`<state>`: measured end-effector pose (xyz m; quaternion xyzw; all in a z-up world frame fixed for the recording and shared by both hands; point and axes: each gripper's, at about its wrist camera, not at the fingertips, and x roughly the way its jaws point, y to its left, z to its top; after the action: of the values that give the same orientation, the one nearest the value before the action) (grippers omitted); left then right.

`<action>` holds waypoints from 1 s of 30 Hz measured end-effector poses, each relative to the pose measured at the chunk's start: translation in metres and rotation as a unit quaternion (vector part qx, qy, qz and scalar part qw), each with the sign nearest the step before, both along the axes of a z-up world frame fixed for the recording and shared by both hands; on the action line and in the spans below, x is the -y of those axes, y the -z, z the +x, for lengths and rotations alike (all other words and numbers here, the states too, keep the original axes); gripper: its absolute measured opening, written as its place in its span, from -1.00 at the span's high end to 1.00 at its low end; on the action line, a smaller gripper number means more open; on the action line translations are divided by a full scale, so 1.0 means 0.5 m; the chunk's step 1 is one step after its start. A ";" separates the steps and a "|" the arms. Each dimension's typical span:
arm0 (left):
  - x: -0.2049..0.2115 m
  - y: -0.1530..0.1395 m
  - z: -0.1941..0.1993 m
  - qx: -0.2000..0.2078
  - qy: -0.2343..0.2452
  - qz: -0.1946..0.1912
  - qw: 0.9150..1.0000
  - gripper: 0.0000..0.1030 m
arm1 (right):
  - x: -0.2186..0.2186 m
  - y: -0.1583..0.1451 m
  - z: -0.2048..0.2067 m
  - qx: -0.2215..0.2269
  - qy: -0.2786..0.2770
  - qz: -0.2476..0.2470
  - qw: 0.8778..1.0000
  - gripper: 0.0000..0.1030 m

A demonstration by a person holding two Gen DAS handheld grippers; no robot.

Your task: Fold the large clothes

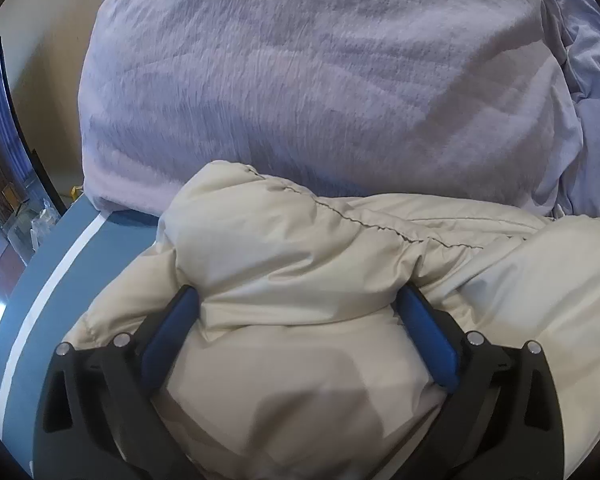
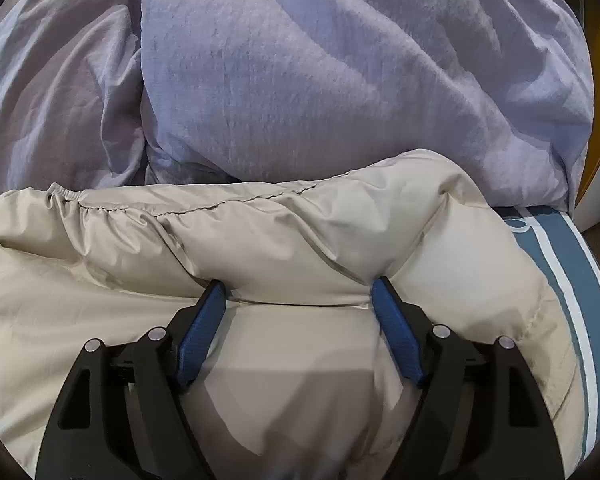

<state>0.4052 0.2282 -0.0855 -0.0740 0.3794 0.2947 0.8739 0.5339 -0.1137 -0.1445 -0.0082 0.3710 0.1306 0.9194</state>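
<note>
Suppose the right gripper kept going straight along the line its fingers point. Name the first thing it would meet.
Most likely the right gripper would meet the puffy beige jacket bulging between its open fingers, well before the lilac duvet behind; exact depth is unclear.

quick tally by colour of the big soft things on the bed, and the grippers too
Beige: 1, the puffy jacket
Lavender: 2, the pillow and the duvet beside it
Blue-padded grippers: 2, the left gripper and the right gripper, both over a fold of the jacket
Total: 5
</note>
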 end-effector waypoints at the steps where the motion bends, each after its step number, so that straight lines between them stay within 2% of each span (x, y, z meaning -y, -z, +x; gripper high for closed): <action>1: 0.000 -0.001 0.001 -0.002 0.000 0.001 1.000 -0.93 | 0.002 0.000 0.001 -0.003 0.000 0.000 1.000 -0.50; 5: 0.008 -0.017 -0.026 -0.010 0.006 -0.008 1.000 -0.85 | 0.026 -0.022 -0.019 -0.013 0.000 0.005 1.000 -0.50; 8: 0.011 -0.060 -0.090 0.006 0.022 -0.017 1.000 -0.84 | 0.065 -0.050 -0.053 -0.017 0.006 0.028 0.999 -0.50; 12: 0.005 -0.115 -0.178 0.024 0.020 -0.006 0.999 -0.84 | 0.136 -0.087 -0.102 -0.026 0.026 0.049 0.998 -0.51; 17: -0.009 -0.135 -0.278 0.012 -0.003 -0.004 1.000 -0.84 | 0.241 -0.094 -0.154 -0.052 0.070 0.069 0.994 -0.59; 20: -0.029 -0.116 -0.321 -0.003 -0.020 -0.028 0.999 -0.84 | 0.303 -0.066 -0.172 -0.093 0.087 0.103 0.987 -0.59; 24: -0.050 -0.072 -0.358 -0.014 -0.026 -0.093 0.995 -0.84 | 0.334 -0.020 -0.195 -0.145 0.080 0.140 0.976 -0.59; 30: -0.042 -0.022 -0.363 -0.011 -0.026 -0.147 0.989 -0.84 | 0.337 0.024 -0.204 -0.178 0.067 0.205 0.960 -0.54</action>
<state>0.2236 0.2492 -0.0746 -0.2081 0.4259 0.2587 0.8416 0.4318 -0.2823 -0.1564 0.2291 0.4932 0.1413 0.8272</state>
